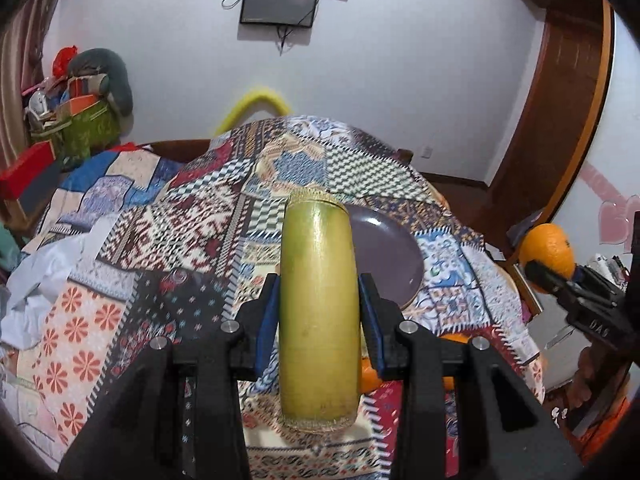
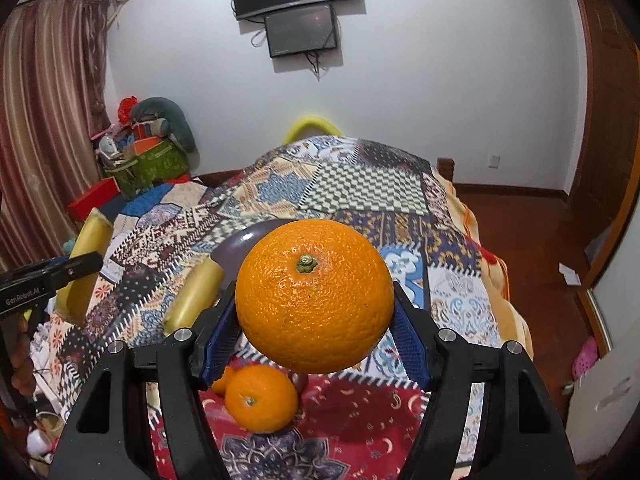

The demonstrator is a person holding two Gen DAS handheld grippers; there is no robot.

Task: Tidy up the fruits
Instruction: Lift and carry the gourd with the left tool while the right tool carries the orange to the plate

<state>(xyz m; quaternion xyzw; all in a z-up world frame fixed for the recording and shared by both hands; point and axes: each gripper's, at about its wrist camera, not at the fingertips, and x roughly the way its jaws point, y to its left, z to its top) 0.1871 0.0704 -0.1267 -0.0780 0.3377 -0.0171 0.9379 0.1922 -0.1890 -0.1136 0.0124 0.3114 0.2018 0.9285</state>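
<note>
At far left, a striped curtain (image 2: 44, 120) hangs beside a heap of boxes and bags (image 1: 76, 120) piled against the white wall. A patchwork quilt (image 1: 192, 216) covers the raised surface that fills the middle of both views; whether a bed or a desk lies under it cannot be told.

The left hand-held gripper (image 1: 319, 312) is clamped narrowly on a cut length of yellow-green sugarcane (image 1: 318, 312), blue pads pressing both its sides, the piece lifted clear of the quilt and running along the fingers. In the right wrist view the same piece shows at the left edge, beyond the quilt's border.

A second cane piece (image 2: 196, 296) lies on the quilt, its far end touching or just overlapping the rim of a purple plate (image 1: 392, 248); the plate's visible surface is bare, with open quilt beyond it up to the far edge.

The right hand-held gripper (image 2: 316, 320) holds a large orange (image 2: 314, 296) between its blue pads, raised above the cloth. Below it a smaller orange (image 2: 262, 398) rests on the red patch of quilt near the front edge, another orange fruit (image 2: 222, 380) just beside it, mostly hidden by the gripper.

To the right the quilt drops away to bare wooden floor (image 2: 520, 240), bounded by a wooden door frame (image 1: 560, 120). Two dark screens (image 2: 296, 4) are mounted on the wall above.
</note>
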